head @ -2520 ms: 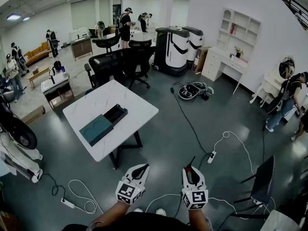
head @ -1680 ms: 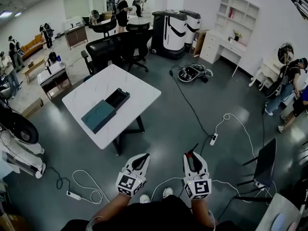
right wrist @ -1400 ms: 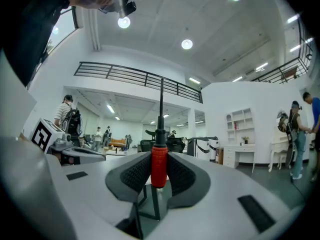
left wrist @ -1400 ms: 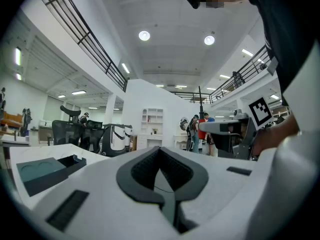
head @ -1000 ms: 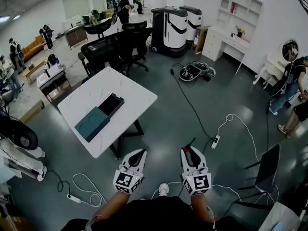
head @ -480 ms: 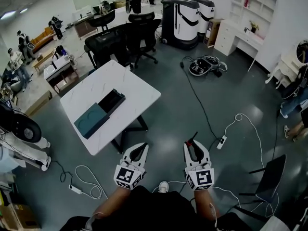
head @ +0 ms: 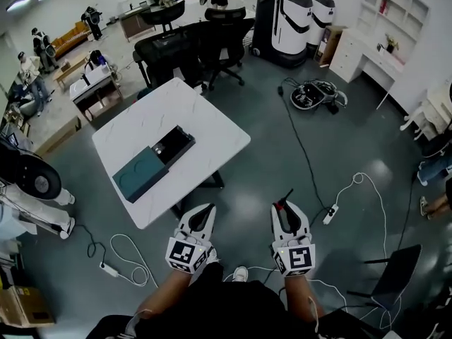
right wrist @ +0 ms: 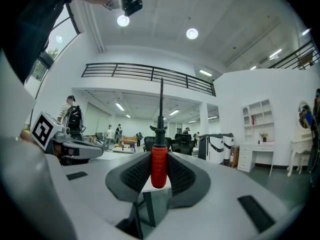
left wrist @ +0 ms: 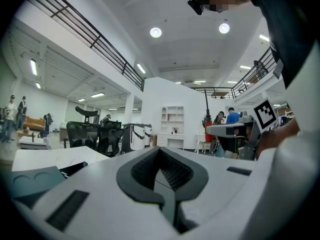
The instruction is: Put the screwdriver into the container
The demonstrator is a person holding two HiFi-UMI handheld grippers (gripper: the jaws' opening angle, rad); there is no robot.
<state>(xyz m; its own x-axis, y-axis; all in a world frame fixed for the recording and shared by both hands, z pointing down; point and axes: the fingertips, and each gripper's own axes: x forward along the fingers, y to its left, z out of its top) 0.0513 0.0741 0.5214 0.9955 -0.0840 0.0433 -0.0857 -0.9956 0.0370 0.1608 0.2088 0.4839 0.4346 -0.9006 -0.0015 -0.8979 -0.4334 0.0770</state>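
Note:
The container [head: 152, 165], a dark teal box with its lid slid partly off a black tray, lies on the white table [head: 205, 129] ahead and to the left. In the left gripper view its lid [left wrist: 33, 181] shows at the lower left. My right gripper [head: 284, 212] is held low over the floor, well short of the table, shut on the screwdriver [head: 284, 201]. The red handle [right wrist: 159, 166] sits between the pads and the black shaft points forward, away from me. My left gripper [head: 200, 217] is level with it, its jaws [left wrist: 160, 151] shut with nothing between them.
White cables and a power strip [head: 330, 215] lie on the grey floor around my feet. Black office chairs [head: 185, 48] and two white machines [head: 293, 16] stand beyond the table. A dark chair [head: 395, 270] is at the right. People stand at the far back.
The view has drifted, and the table and container now sit a little nearer and more central. Both grippers keep their pose, the right one still holding the screwdriver.

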